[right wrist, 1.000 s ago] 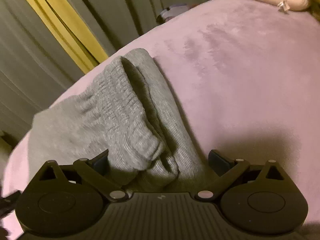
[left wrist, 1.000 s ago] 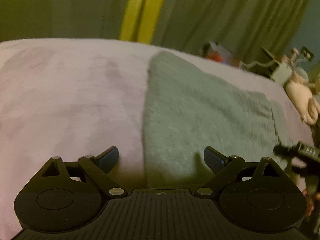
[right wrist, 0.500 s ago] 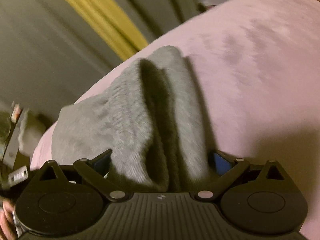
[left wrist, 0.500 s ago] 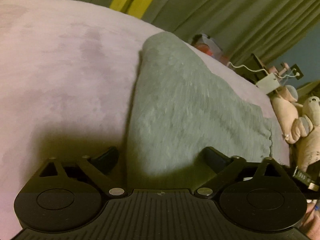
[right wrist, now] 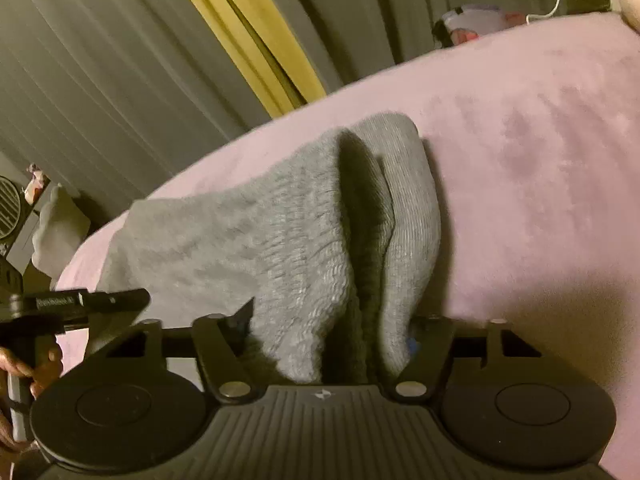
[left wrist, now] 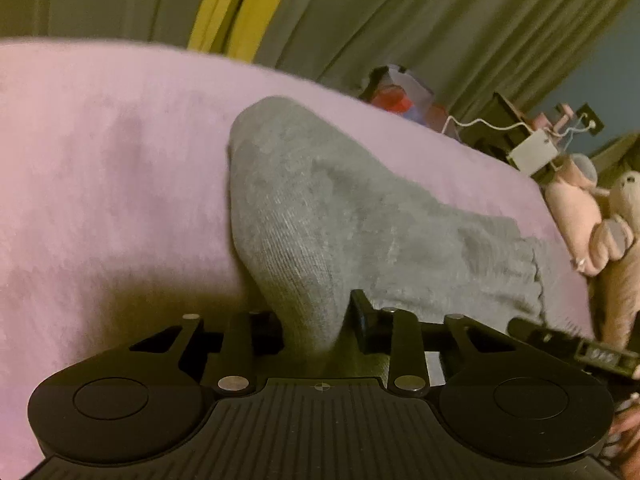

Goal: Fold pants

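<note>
Pants: your grey pants (left wrist: 360, 224) lie on the pink blanket (left wrist: 100, 200), close in front of both your tools.
Which way the pants run: in the left view the long side goes from your left gripper (left wrist: 316, 324) off to the right, toward the soft toys (left wrist: 592, 216). In the right view the pants (right wrist: 248, 240) stretch from your right gripper (right wrist: 328, 340) away to the left, toward the bed's edge.
Near end: a bunched-up corner of cloth rises like a little hill and points down into each tool.
Left gripper: its jaws are closing, and they pinch a thin fold of the grey cloth between them.
Right gripper: its jaws are closing too, with a thick double fold of cloth between them. The cloth touches both sides.
Fold in the right view: two layers stand side by side with a dark gap between them.
Your hand: part of it (right wrist: 24, 364) shows at the left edge of the right view, holding the other tool's handle.
Behind the bed: grey curtains (left wrist: 400, 20) with a yellow strip (left wrist: 224, 12).
</note>
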Motion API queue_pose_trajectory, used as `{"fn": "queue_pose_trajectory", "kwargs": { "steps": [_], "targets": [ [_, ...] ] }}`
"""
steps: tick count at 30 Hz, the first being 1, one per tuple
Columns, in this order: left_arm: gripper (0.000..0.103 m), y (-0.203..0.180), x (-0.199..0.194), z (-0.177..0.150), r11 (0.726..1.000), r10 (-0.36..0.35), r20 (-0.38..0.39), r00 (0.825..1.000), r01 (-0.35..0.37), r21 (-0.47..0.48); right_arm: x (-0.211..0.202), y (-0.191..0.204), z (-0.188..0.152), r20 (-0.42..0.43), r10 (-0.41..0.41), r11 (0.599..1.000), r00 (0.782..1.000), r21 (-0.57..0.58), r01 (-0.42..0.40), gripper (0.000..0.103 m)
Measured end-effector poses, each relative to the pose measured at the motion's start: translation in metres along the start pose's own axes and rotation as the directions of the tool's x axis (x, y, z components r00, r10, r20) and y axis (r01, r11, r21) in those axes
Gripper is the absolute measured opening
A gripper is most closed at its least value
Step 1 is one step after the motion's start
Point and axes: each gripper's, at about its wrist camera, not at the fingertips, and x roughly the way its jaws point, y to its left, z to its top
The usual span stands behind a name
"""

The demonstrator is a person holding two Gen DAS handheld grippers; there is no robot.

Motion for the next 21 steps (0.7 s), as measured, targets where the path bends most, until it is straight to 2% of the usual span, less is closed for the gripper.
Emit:
{"fn": "queue_pose_trajectory", "kwargs": {
  "steps": [3,6,10,11,13,14,15,16,17,19,21],
  "targets": [
    [0.028,-0.002,-0.009,0.002,1.000,-0.014,0.032,0.999,0.014,-0.006,-0.013,0.007,0.003,0.064,0.048,0.999,0.997,0.016,-0.049,0.054],
    [0.020,-0.004,-0.021,0.010,0.999,-0.038,0.088,0.995,0.039,-0.013,-0.020,0.013,0.011,0.115,0.096,0.995,0.989,0.026,-0.099,0.053],
    [0.021,-0.012,-0.034,0.031,1.000,-0.022,0.155,0.988,0.020,0.019,-0.028,0.026,0.030,0.191,0.114,0.993,0.975,-0.003,-0.115,0.053],
    [0.033,-0.012,-0.034,0.035,1.000,0.007,0.158,0.987,-0.008,0.007,-0.030,0.027,0.033,0.210,0.102,0.995,0.972,-0.011,-0.102,0.054],
    [0.055,-0.009,-0.035,0.040,0.990,0.136,0.160,0.978,-0.131,-0.044,-0.026,0.029,0.042,0.224,0.025,1.000,0.974,-0.017,-0.022,0.065],
    [0.065,-0.007,-0.039,0.039,0.979,0.204,0.182,0.962,-0.197,-0.054,-0.023,0.028,0.045,0.216,-0.057,0.998,0.975,-0.009,0.060,0.082],
    [0.070,-0.006,-0.044,0.034,0.966,0.257,0.209,0.944,-0.257,-0.028,-0.025,0.032,0.043,0.210,-0.152,0.988,0.966,-0.005,0.156,0.089],
    [0.079,-0.006,-0.048,0.028,0.959,0.273,0.224,0.936,-0.282,0.009,-0.027,0.035,0.039,0.230,-0.249,0.966,0.941,-0.005,0.257,0.089],
    [0.087,-0.006,-0.052,0.019,0.955,0.274,0.228,0.934,-0.292,0.046,-0.031,0.038,0.034,0.254,-0.289,0.951,0.923,-0.033,0.307,0.091],
    [0.091,-0.008,-0.054,-0.005,0.957,0.250,0.217,0.944,-0.275,0.095,-0.040,0.046,0.019,0.271,-0.244,0.956,0.931,-0.095,0.278,0.098],
    [0.094,-0.008,-0.050,-0.029,0.959,0.238,0.183,0.954,-0.260,0.109,-0.041,0.052,0.003,0.270,-0.188,0.967,0.944,-0.118,0.226,0.099]
  ]
}}
